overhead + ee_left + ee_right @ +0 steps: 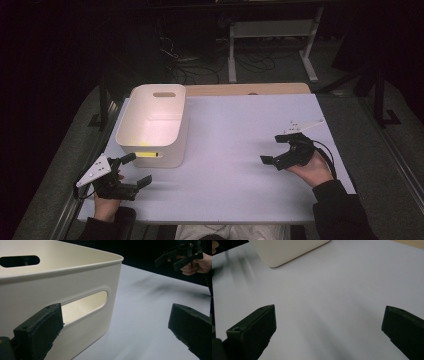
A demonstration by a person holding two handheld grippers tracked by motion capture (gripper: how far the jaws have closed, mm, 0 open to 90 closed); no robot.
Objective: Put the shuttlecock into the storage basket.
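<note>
White bin point(152, 125) stood on the desk point(235, 150), far left. Left gripper point(131, 171) sat just near of the bin's near wall, its 2 jaws spread, holding nothing. Right gripper point(276, 148) hovered well apart at the right, jaws spread over bare desk. Something yellow, possibly, showed through the bin's handle slot point(147, 154).

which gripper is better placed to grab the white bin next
Left, probably. The left gripper is open just beside the bin, its jaws near the wall with the handle slot. The right gripper, also open, sits well across the table.
</note>
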